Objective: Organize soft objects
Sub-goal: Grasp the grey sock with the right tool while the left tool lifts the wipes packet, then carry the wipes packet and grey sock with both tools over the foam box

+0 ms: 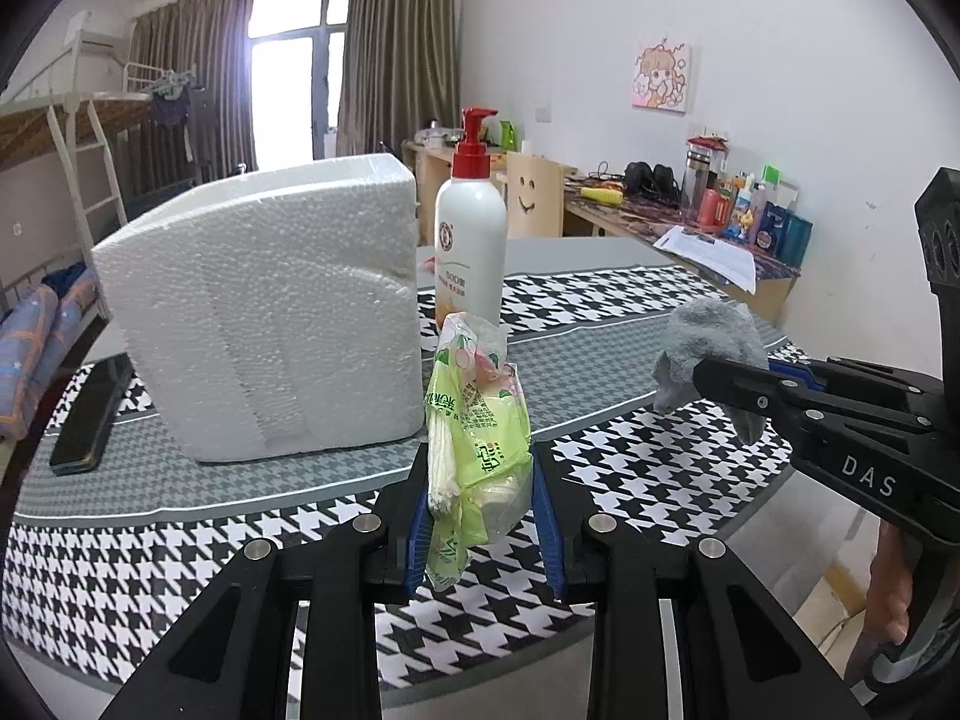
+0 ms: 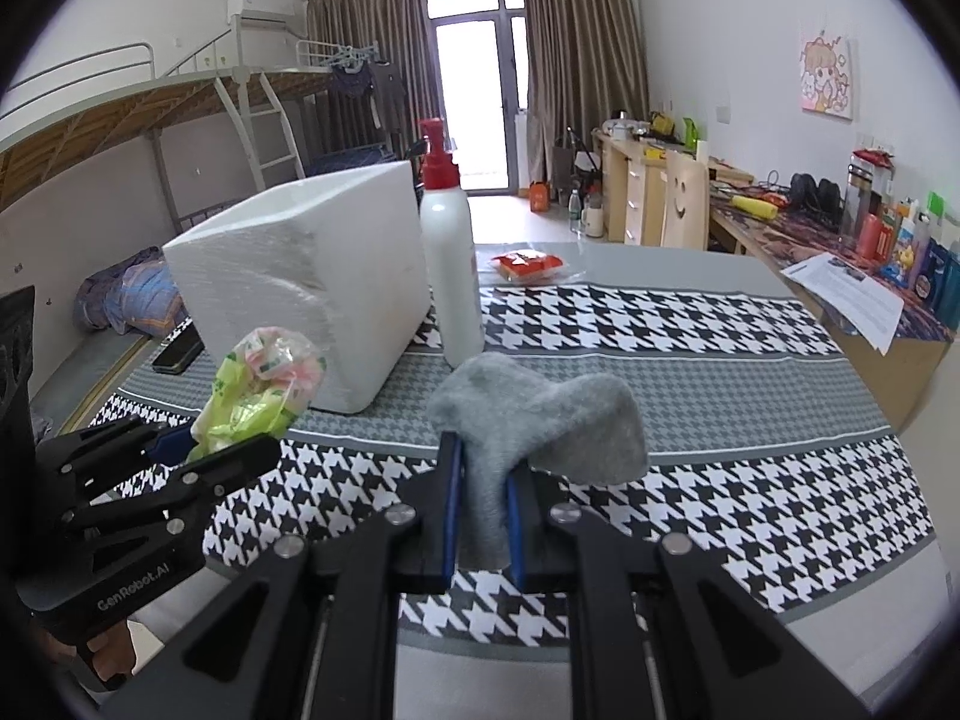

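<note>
My left gripper [image 1: 480,480] clamped the green packet [image 1: 477,438], my right gripper [image 2: 483,516] the grey cloth [image 2: 540,420], both before the foam box [image 1: 264,312]; I judged slow, level carrying best.

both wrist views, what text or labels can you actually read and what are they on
"DAS" on the right gripper body, left wrist view.
"GenRobot.AI" on the left gripper body, right wrist view.
Green tissue pack: printed characters, unreadable.
Lotion bottle: label too blurred.
Papers on the desk: too small.
</note>
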Demonstrator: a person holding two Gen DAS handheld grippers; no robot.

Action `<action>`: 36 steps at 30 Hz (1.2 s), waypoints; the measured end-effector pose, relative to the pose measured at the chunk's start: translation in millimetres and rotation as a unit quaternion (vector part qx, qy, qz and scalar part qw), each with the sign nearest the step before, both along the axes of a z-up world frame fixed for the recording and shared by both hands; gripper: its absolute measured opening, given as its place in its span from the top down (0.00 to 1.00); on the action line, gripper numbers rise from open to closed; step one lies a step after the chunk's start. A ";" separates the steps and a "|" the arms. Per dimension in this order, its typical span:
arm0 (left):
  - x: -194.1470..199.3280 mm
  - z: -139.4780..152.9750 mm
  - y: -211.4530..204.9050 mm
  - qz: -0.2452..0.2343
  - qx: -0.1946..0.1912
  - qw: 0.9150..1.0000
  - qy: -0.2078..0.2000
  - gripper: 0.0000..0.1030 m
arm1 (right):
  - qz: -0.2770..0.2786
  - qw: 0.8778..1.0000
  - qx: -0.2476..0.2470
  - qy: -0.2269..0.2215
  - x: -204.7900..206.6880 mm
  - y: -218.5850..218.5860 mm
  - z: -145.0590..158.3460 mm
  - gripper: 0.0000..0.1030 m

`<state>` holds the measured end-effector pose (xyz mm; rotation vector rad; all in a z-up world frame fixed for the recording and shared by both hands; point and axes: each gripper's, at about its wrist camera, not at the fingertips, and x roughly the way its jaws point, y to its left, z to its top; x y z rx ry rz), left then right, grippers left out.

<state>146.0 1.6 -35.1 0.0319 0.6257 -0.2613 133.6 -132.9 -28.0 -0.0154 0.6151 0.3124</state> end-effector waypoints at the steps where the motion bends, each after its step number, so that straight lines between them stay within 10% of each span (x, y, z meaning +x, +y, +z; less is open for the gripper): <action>1: -3.0 1.0 0.1 0.000 0.000 1.000 -0.002 0.69 | 0.000 1.000 0.000 -0.002 -3.0 -0.3 0.9 0.84; 36: -92.7 11.9 11.6 0.053 0.007 0.997 -0.064 0.69 | 0.040 0.998 0.011 -0.056 -77.7 6.6 5.3 0.84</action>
